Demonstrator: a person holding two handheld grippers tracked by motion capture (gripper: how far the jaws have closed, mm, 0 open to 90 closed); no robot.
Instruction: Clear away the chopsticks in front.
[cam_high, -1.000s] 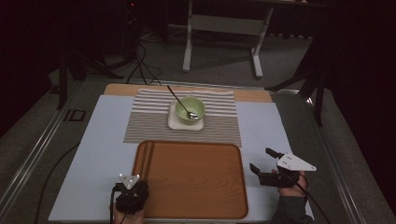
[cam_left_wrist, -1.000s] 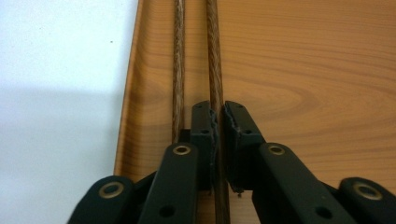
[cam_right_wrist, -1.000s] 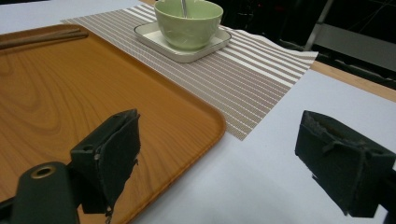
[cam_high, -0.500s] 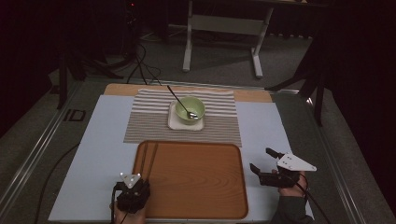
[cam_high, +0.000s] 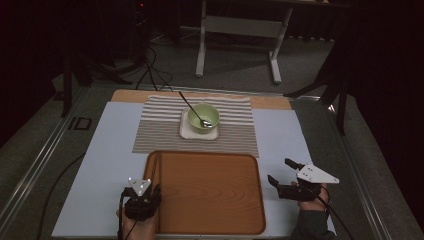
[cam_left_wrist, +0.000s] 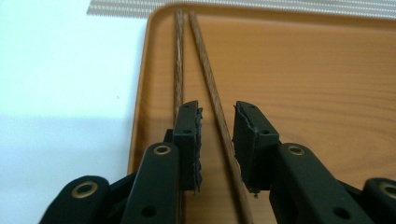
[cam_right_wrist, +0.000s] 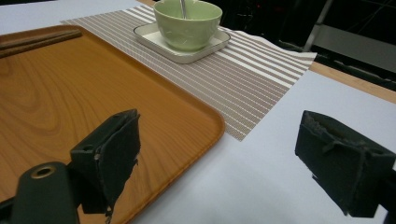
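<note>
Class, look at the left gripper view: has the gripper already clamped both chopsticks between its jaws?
No: the left gripper stands open, with one of the chopsticks in the gap between its jaws and the other beside the left jaw.

Beyond my work, a green bowl (cam_high: 206, 115) with a spoon (cam_high: 192, 108) sits on a white saucer (cam_high: 186, 131), atop a striped placemat (cam_high: 235, 135).

Looks like a lab/studio rig w/ a staged meal setup, not a home. Pale blue sheet-covered table (cam_high: 100, 165) sits in a dark room; black stand legs and cables (cam_high: 145, 70) on grey carpet at 11 o'clock, white metal frame stand (cam_high: 240, 30) at 12. Label "ID" (cam_high: 80, 123) on the floor at 9–10.
</note>
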